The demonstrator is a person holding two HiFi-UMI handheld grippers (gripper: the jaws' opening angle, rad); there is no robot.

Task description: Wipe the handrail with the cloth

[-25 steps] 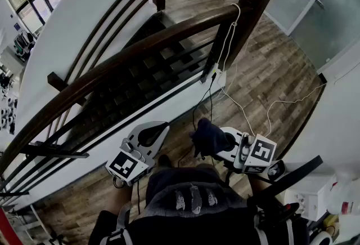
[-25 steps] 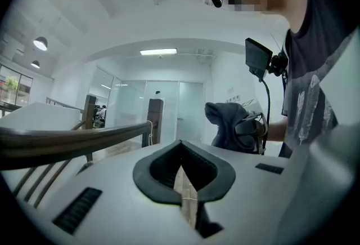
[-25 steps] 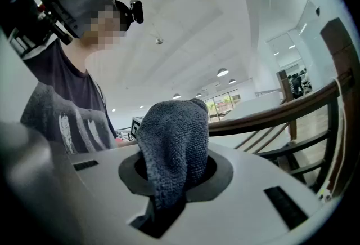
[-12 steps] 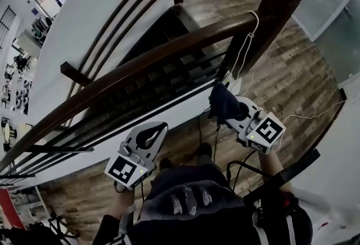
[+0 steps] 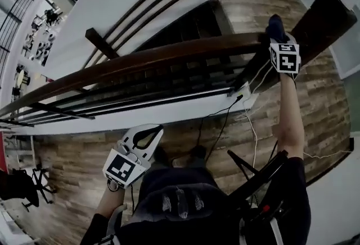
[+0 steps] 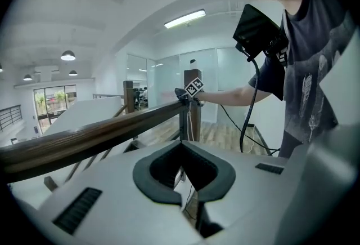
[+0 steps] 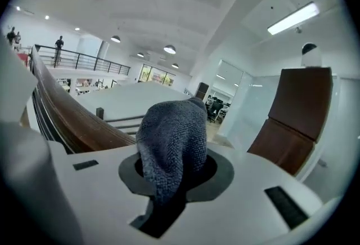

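The right gripper (image 7: 175,185), clenched on a bunched grey knitted cloth (image 7: 171,137), sits at the dark curved wooden handrail (image 5: 169,56) just to its left, so wiping seems about to begin: press down, sweep along; the left gripper (image 6: 183,185) hangs closed, empty.

Right arm (image 5: 290,120) out straight ahead, forearm bare, near full reach. Right gripper (image 5: 275,32) at far end of it, marker cube (image 5: 284,57) facing up. Its jaws clamped on bunched grey cloth (image 7: 171,137), which bulges out past jaw tips. Left arm (image 5: 108,204) bent, tucked in close by my waist. Left gripper (image 5: 151,133) held low, pointing forward, own marker cube facing up. Jaw tips pressed together, nothing between them.
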